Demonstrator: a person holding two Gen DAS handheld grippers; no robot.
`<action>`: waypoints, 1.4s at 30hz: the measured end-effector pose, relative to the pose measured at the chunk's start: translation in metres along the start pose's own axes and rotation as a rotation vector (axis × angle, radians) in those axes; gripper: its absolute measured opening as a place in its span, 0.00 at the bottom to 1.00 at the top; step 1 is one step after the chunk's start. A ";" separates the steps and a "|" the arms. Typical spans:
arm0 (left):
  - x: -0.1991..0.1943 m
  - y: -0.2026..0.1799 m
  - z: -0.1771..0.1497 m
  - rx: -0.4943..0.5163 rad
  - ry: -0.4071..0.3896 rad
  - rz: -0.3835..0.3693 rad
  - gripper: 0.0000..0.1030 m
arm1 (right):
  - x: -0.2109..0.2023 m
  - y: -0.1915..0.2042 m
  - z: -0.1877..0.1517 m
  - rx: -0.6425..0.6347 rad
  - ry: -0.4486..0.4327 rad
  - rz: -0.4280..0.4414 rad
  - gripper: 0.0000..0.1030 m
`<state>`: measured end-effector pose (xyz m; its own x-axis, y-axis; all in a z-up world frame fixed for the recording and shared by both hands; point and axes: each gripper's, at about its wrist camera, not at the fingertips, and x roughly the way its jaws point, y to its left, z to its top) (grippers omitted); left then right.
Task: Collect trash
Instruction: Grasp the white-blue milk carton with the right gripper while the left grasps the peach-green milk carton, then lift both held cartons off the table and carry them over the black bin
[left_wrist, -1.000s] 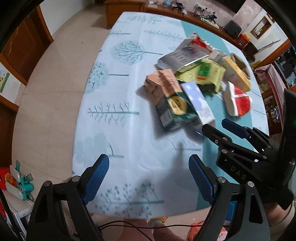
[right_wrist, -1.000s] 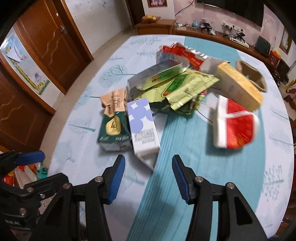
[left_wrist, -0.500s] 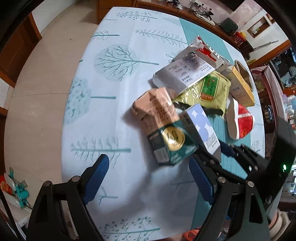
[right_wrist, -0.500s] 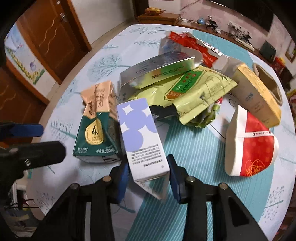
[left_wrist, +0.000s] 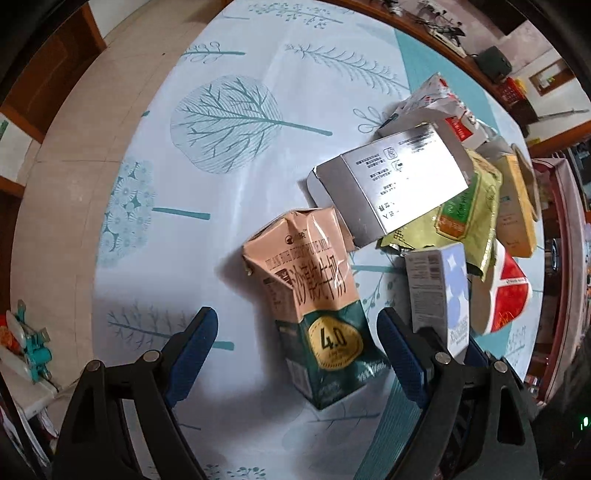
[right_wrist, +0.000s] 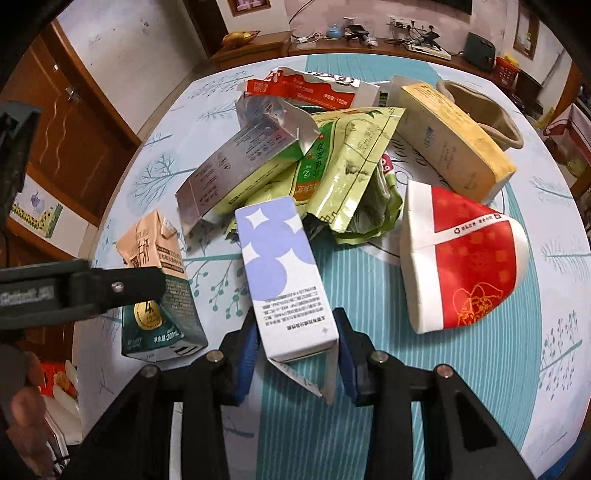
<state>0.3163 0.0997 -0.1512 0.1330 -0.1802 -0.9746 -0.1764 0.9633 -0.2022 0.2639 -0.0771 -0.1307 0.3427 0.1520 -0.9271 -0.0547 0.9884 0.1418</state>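
light cartons, grip the flat sides

on the bench (right_wrist: 554, 332), the right hand-held gripper (right_wrist: 297, 350) pinched the stiff, probably empty purple-dotted box (right_wrist: 280, 266) near its end. the left hand-held gripper (left_wrist: 295, 354) stood wide around the dented, crushable milk carton (left_wrist: 317, 306).

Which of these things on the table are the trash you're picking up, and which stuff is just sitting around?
Trash to collect:
- purple-and-white box, between the right hand-held gripper fingers
- green-and-pink milk carton, between the open left hand-held gripper fingers
- silver box
- green pouch
- red paper cup
- yellow box

Just lying about:
- tablecloth
- sideboard
- door
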 end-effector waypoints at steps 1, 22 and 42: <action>0.003 -0.001 0.001 -0.003 0.002 0.004 0.84 | 0.000 0.000 0.000 0.003 -0.001 0.000 0.37; -0.004 -0.017 -0.061 0.114 -0.081 0.077 0.42 | -0.030 -0.002 -0.040 -0.003 -0.019 0.067 0.36; -0.128 -0.071 -0.220 0.329 -0.265 0.072 0.42 | -0.169 -0.043 -0.138 0.006 -0.143 0.139 0.36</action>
<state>0.0973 0.0106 -0.0332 0.3857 -0.0941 -0.9178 0.1202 0.9914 -0.0512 0.0791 -0.1453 -0.0284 0.4620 0.2850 -0.8399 -0.1055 0.9579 0.2670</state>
